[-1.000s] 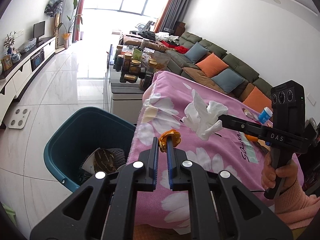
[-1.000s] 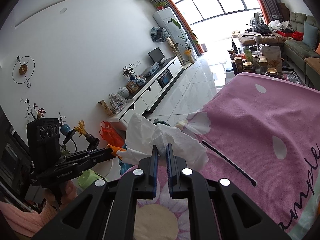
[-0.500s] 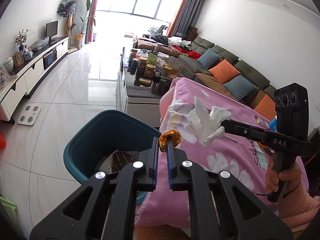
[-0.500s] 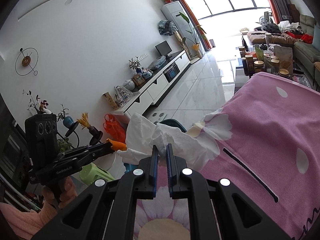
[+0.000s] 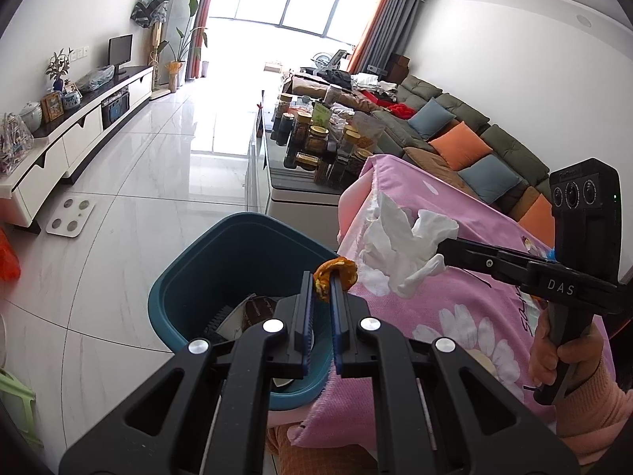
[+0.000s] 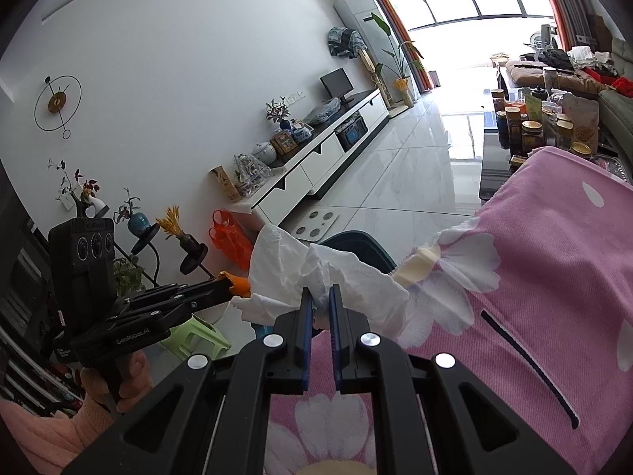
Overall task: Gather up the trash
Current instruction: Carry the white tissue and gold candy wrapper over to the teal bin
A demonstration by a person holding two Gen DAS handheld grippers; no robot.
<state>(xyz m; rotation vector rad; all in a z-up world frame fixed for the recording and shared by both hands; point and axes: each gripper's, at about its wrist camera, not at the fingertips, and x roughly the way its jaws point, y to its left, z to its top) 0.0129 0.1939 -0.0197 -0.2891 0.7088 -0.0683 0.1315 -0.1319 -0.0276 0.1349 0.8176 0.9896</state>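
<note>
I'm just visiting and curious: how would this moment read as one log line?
left gripper: shut on orange peel | right gripper: shut on white tissue | teal bin: below, holds trash

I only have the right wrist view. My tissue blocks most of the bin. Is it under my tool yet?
Observer: Not by the left wrist view: the white tissue in the right tool hangs over the edge of the pink blanket, with the teal bin off to its side.
Operator: What's in the bin?
Observer: Some dark and pale trash at the bottom; I can't tell what.
Operator: And the left tool?
Observer: The left tool is shut on an orange peel, right at the bin's rim nearest the blanket.
</note>
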